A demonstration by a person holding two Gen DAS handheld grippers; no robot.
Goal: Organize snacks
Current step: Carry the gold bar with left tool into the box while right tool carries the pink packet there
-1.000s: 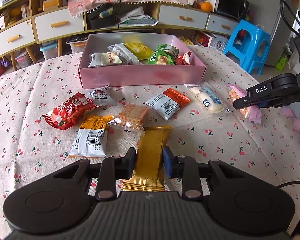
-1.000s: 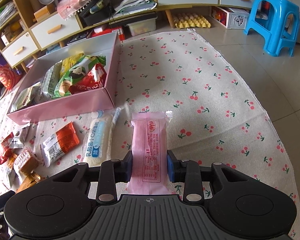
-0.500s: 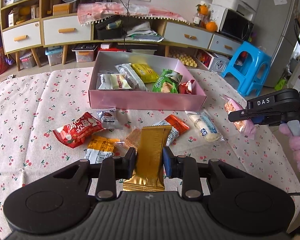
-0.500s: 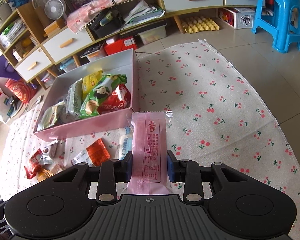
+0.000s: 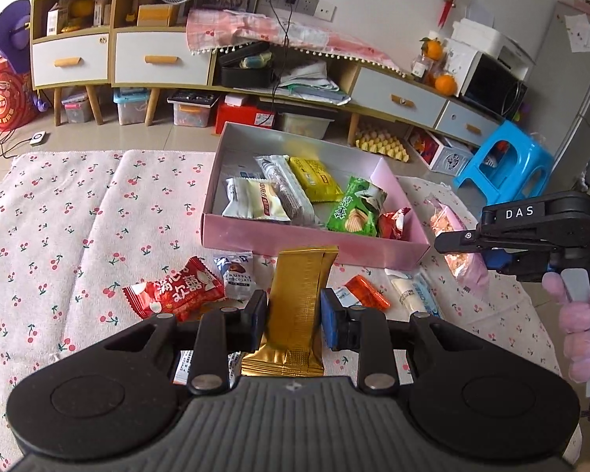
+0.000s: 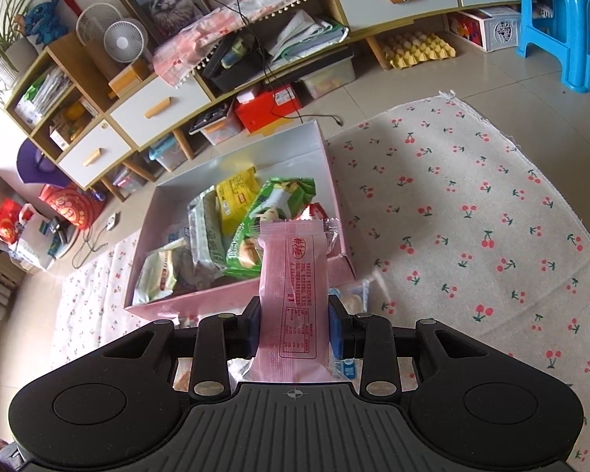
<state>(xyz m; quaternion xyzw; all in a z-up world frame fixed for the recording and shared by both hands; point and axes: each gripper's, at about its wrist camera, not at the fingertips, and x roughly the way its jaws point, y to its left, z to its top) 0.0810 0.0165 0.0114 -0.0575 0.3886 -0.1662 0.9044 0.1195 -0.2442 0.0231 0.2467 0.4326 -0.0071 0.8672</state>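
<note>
My left gripper (image 5: 294,314) is shut on a gold snack packet (image 5: 299,295), held above the cherry-print cloth just short of the pink box's near wall (image 5: 295,244). Several packets lie inside the box, among them a green one (image 5: 356,208) and a yellow one (image 5: 314,179). My right gripper (image 6: 294,324) is shut on a pink wafer packet (image 6: 295,287), raised over the near right corner of the pink box (image 6: 200,303). In the left wrist view the right gripper (image 5: 458,242) shows at the right edge with the pink packet (image 5: 462,259) hanging from it.
Loose on the cloth lie a red packet (image 5: 175,293), a small truffle packet (image 5: 238,277), an orange-and-white packet (image 5: 364,297) and a white cream roll (image 5: 413,295). Cabinets and storage bins stand behind on the floor; a blue stool (image 5: 507,169) sits to the right.
Both grippers have risen with their packets, which were lying on the cloth a second ago. Both have moved closer to the pink box, which now sits lower and nearer in each view.
</note>
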